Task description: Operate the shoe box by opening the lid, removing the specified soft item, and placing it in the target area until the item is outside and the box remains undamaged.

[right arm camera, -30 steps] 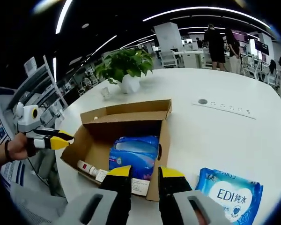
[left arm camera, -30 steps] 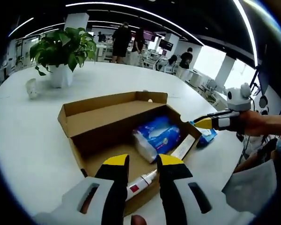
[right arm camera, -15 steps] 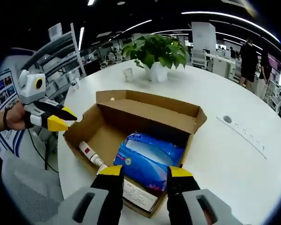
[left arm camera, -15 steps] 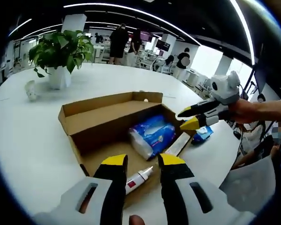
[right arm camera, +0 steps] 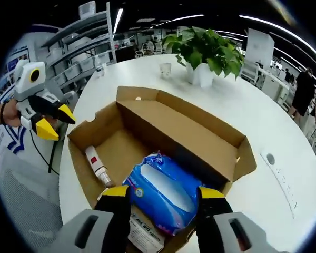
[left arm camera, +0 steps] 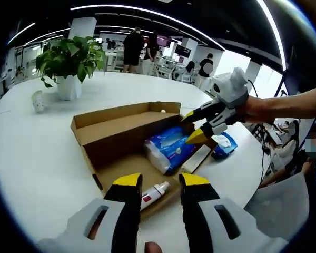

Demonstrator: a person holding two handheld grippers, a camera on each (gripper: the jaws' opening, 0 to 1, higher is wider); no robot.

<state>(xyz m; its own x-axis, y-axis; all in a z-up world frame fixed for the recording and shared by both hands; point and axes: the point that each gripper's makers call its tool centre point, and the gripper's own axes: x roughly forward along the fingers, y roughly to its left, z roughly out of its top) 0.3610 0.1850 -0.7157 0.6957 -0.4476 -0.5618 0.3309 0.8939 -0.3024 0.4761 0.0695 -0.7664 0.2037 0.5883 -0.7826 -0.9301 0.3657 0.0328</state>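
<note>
— Where are your claws?

— Your right claw [right arm camera: 159, 193] is spread wide with nothing in it, a tip on either side of the near end of the blue pack [right arm camera: 163, 191], just above it. Your left claw [left arm camera: 160, 180] is parted and empty too, hanging off the box [left arm camera: 127, 138] at the corner where the tube [left arm camera: 154, 193] lies.

— And the pack itself?

— Inside the box, lid already folded back, lying against the tall inner wall. The tube is on the box floor beside it, towards your left claw. A white card [right arm camera: 143, 235] sits under the pack's near end, at the box's low front edge. Outside the box, on the bench [left arm camera: 37, 153], a second blue pack [left arm camera: 225, 143] lies past the far side.

— How will it handle?

— Light and squashy, I'd judge: glossy film over soft fill, so it will dent and may slide between the tips. Take it across the middle of its width, where the bulk is, not by the crimped end seam, and close firmly enough that the film bunches. Lift straight up. The cardboard wall looks thin, so don't drag the pack against it.

— Anything in the way?

— The plant [right arm camera: 209, 51] stands well beyond the box, no concern.
</note>
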